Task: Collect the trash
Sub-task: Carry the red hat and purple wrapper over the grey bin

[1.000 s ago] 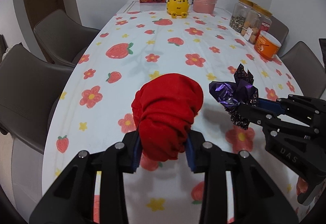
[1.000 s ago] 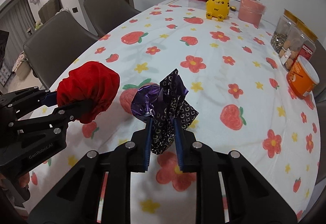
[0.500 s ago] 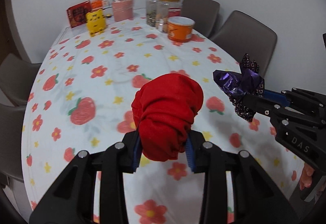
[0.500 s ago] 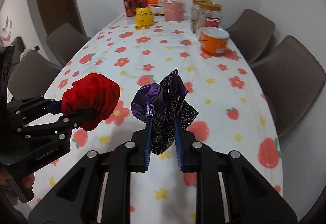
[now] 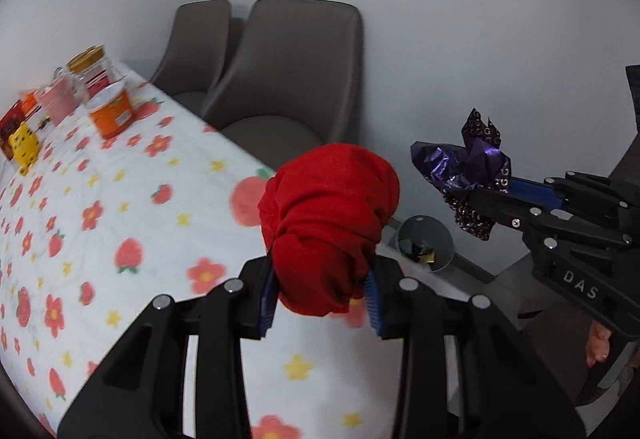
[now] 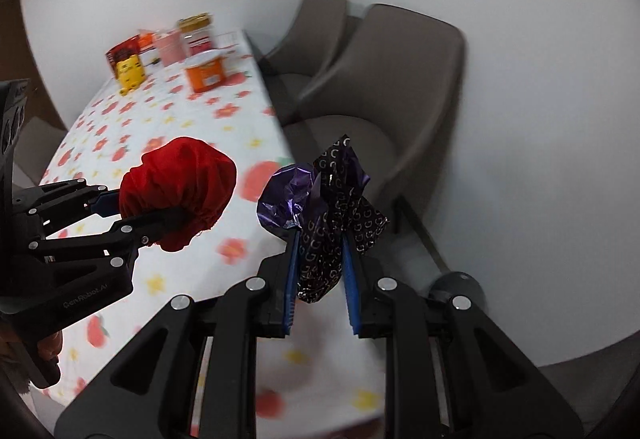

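My left gripper (image 5: 320, 295) is shut on a bunched red cloth wad (image 5: 330, 223), held in the air over the table's right edge. In the right wrist view the same red wad (image 6: 180, 191) hangs at the left in the left gripper (image 6: 160, 217). A crumpled purple foil wrapper (image 6: 324, 211) is pinched between the blue pads of my right gripper (image 6: 320, 279). The left wrist view shows that wrapper (image 5: 468, 179) at the right, in the right gripper (image 5: 492, 195). On the floor past the table edge stands a small grey bin (image 5: 426, 243) with scraps inside.
The table with the flower and strawberry cloth (image 5: 100, 231) fills the left. An orange tub (image 5: 110, 111), jars (image 5: 86, 73) and a yellow toy (image 5: 24, 143) stand at its far end. Two brown chairs (image 5: 296, 79) line the wall. A round chair base (image 6: 460, 285) sits on the floor.
Both grippers have swung to the right, off the table's middle and toward its right edge, each keeping its load. The chairs, wall and floor bin have come into view.
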